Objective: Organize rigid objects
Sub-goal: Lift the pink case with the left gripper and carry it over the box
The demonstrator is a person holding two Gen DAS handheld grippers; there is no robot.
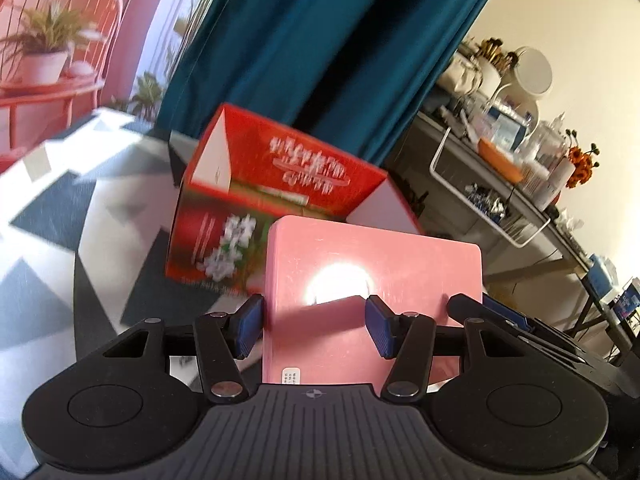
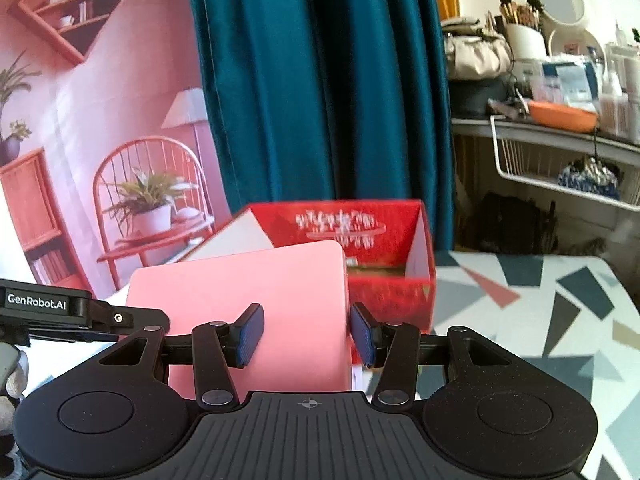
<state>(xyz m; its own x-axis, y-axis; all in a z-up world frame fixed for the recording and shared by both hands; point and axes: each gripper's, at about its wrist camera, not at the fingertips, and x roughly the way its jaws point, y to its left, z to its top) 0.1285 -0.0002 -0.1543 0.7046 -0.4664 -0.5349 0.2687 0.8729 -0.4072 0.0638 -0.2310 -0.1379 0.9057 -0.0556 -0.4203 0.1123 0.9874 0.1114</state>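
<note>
Ahead of both my grippers stands an open red carton (image 1: 276, 196) printed with white flowers and white lettering, its flaps up and its open top towards me. It sits on a table with a grey, white and salmon geometric pattern (image 2: 532, 300). Behind the carton hangs a teal curtain (image 1: 320, 40), and to its left a pink backdrop (image 2: 100, 120) pictures a chair, a potted plant and shelves. To the right is a cluttered grey shelf (image 1: 500, 184) carrying an orange bowl (image 2: 562, 116), a round mirror (image 2: 560, 0), a cup of brushes and a white wire basket (image 2: 560, 172) hung beneath it. Nothing stands between the flat box I am carrying and the carton's mouth.

The thing I hold is a flat pink box (image 1: 372, 280) with rounded corners, plain and glossy, with a bright glare spot on its face and a small white label near its lower edge in the left wrist view. It is held above the table, just in front of the carton, and overlaps the carton's near wall in both views.

My left gripper (image 1: 316, 326) pinches the box's left part, blue pads pressed against it. My right gripper (image 2: 306, 334) pinches its right edge the same way. The left tool's black body (image 2: 60, 312) shows at the left of the right wrist view.
</note>
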